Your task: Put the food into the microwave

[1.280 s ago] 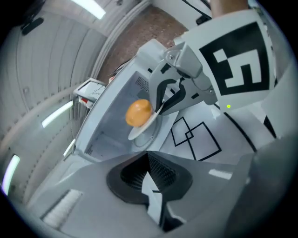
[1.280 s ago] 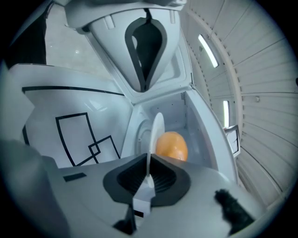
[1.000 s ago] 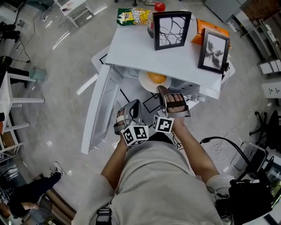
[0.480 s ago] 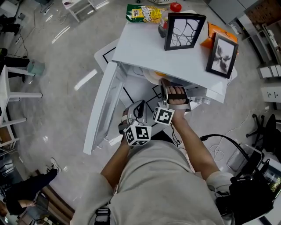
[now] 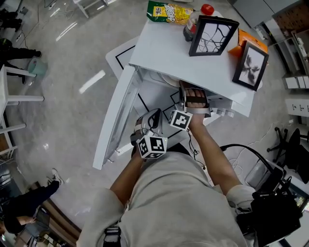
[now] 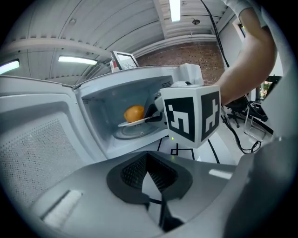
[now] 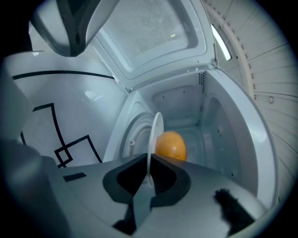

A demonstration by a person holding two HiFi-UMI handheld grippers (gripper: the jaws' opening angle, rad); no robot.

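Observation:
An orange (image 6: pixel 134 113) lies on a white plate (image 6: pixel 139 122) inside the open white microwave (image 5: pixel 193 55). My right gripper (image 7: pixel 148 183) is shut on the plate's near rim and reaches into the cavity. In the right gripper view the plate (image 7: pixel 156 135) shows edge-on with the orange (image 7: pixel 170 145) behind it. The plate hangs just above the glass turntable (image 6: pixel 136 133). In the head view the right gripper (image 5: pixel 194 99) goes under the microwave's top, which hides the food. My left gripper (image 5: pixel 147 128) is shut on nothing, in front of the opening beside the door (image 5: pixel 118 120).
On the microwave's top stand two picture frames (image 5: pixel 212 34) (image 5: pixel 250 65), a red-capped bottle (image 5: pixel 197 20), a yellow snack bag (image 5: pixel 169 12) and an orange packet (image 5: pixel 236 41). The door swings out to the left. Cables (image 5: pixel 251 159) lie on the floor at the right.
My right gripper has pushed the plate and orange deeper into the microwave, so the top now hides them from above. The left gripper has stayed put and rolled a little.

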